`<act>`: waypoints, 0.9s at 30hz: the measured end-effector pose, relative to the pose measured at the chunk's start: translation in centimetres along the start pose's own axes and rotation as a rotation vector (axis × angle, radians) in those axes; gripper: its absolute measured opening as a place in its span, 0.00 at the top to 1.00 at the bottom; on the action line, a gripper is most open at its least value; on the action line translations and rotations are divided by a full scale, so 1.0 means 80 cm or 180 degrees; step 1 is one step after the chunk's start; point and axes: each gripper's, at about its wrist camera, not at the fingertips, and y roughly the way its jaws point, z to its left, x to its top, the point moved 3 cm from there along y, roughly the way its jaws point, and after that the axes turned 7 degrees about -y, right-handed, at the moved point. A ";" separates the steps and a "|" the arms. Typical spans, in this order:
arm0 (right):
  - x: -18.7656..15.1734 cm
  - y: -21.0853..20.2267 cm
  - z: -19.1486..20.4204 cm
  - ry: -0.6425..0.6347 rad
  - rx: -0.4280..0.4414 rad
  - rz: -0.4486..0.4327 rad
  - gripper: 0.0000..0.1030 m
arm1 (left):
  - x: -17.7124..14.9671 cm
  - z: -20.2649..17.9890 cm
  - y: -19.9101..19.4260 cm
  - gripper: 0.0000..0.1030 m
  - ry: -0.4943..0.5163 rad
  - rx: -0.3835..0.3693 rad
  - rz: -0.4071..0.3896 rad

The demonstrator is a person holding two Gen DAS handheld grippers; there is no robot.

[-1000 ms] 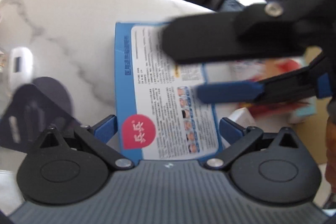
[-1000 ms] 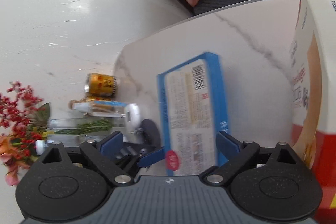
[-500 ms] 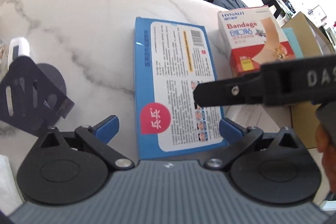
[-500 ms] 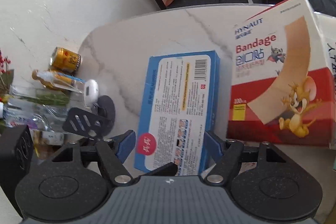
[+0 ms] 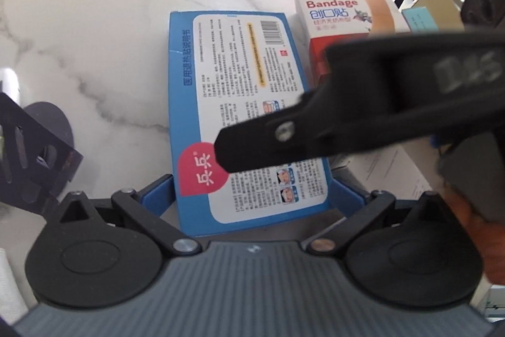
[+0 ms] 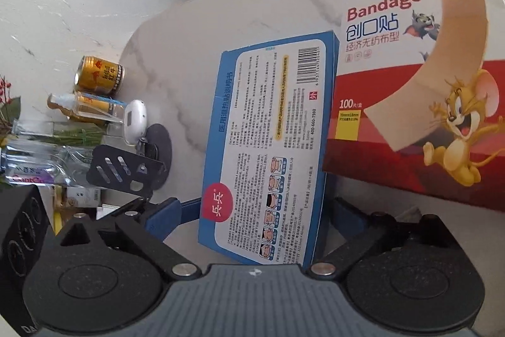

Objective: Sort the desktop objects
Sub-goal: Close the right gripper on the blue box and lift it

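Observation:
A flat blue box (image 5: 233,103) with white printed label lies on the white marble table (image 5: 94,52); its near end sits between the open fingers of my left gripper (image 5: 251,195). In the right wrist view the same blue box (image 6: 268,131) lies between the open fingers of my right gripper (image 6: 249,217), whose black body crosses over the box in the left wrist view. A red and white bandage box (image 6: 416,78) lies right of the blue box, touching it; it also shows in the left wrist view (image 5: 341,8).
At the table's left stand a gold can (image 6: 99,75), a small glass bottle (image 6: 82,106), a white earbud case (image 6: 135,122), a black stand (image 6: 126,169) and a glass vase with stems (image 6: 47,147). Cardboard and teal boxes (image 5: 432,11) lie far right. Dark chairs stand beyond the table.
The right gripper has swung across and closer to the blue box, now straddling its near end. The left gripper has moved slightly nearer the box. The box has not moved.

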 end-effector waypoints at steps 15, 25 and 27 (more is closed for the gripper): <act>-0.090 -0.098 0.069 -0.0153 0.0339 0.0138 0.02 | -0.095 -0.019 -0.113 0.00 -0.0663 -0.0389 -0.0257; -0.178 -0.097 0.040 -0.0092 0.0265 0.0395 0.09 | -0.180 -0.053 -0.095 0.00 -0.0548 -0.0361 0.0126; -0.186 -0.095 0.028 -0.0034 0.0230 0.0397 0.11 | -0.181 -0.053 -0.096 0.00 -0.0533 -0.0284 0.0104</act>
